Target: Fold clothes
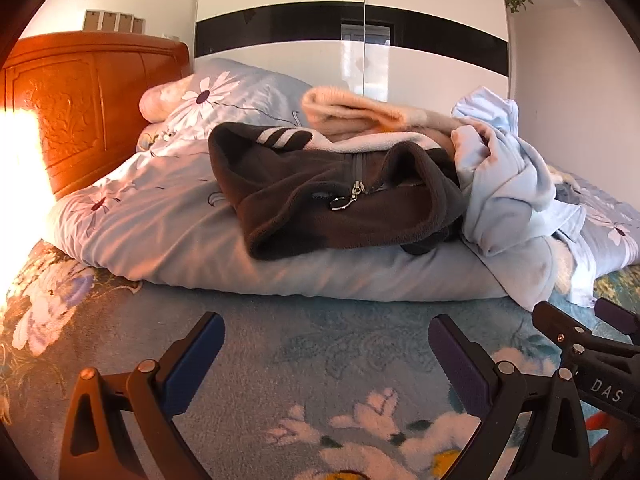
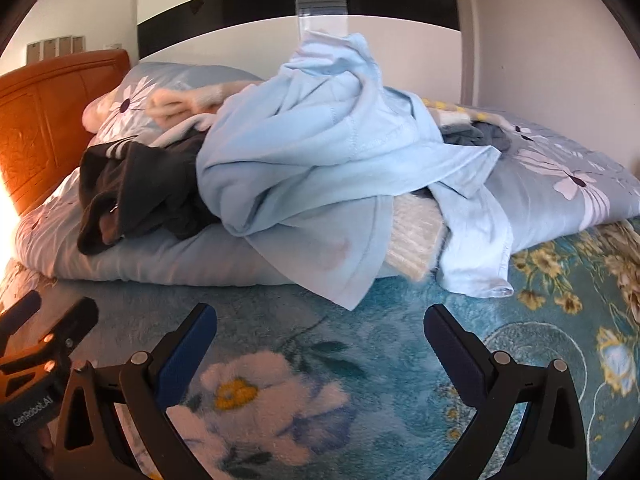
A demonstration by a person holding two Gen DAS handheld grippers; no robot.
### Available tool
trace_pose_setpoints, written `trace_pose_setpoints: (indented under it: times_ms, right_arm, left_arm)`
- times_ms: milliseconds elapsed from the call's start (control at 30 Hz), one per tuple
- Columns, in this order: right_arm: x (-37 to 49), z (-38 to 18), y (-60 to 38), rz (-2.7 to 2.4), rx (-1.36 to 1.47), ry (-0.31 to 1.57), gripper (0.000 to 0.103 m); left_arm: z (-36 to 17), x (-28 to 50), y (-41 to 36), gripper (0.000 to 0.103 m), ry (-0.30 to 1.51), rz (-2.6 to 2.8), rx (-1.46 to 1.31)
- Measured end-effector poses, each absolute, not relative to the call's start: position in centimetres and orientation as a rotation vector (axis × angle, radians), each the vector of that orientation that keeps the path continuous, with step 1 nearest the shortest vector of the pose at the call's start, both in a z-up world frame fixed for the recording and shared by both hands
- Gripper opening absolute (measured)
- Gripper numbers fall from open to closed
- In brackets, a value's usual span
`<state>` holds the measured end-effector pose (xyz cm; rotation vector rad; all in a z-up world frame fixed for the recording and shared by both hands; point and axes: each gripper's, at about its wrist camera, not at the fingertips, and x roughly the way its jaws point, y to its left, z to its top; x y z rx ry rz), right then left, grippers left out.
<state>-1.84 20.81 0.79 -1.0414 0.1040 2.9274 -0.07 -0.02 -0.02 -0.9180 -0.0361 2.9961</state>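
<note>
A heap of clothes lies on a folded pale blue quilt [image 1: 168,236] across the bed. A dark brown fleece jacket [image 1: 320,200] with a zipper lies in the middle of the left wrist view and at the left in the right wrist view [image 2: 140,184]. A light blue garment [image 2: 320,152] is crumpled beside it, also at the right in the left wrist view [image 1: 504,184]. A cream fleece piece [image 1: 352,112] lies behind. My left gripper [image 1: 326,344] is open and empty above the blanket. My right gripper [image 2: 320,340] is open and empty, just in front of the blue garment's hanging edge.
A teal floral blanket [image 2: 400,360] covers the bed in front of the quilt. An orange wooden headboard [image 1: 88,104] stands at the left. A white wardrobe [image 1: 360,60] with a black band stands behind. A cream knit piece [image 2: 416,240] pokes out under the blue garment.
</note>
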Motion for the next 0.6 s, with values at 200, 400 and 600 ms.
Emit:
trace_pose_setpoints:
  times_ms: [200, 400, 600]
  right_arm:
    - [-1.3, 0.9, 20.8, 2.95, -1.032, 0.086, 0.103]
    - [-0.1, 1.0, 19.7, 2.965, -1.004, 0.074, 0.103]
    - [1.0, 1.1, 18.8, 2.964, -0.972, 0.103, 0.103]
  left_arm:
    - [0.0, 0.3, -0.2, 0.103, -0.108, 2.984, -0.851]
    - [0.0, 0.2, -0.3, 0.103, -0.107, 2.962, -0.853]
    - [0.1, 0.3, -0.2, 0.103, -0.116, 2.959, -0.832]
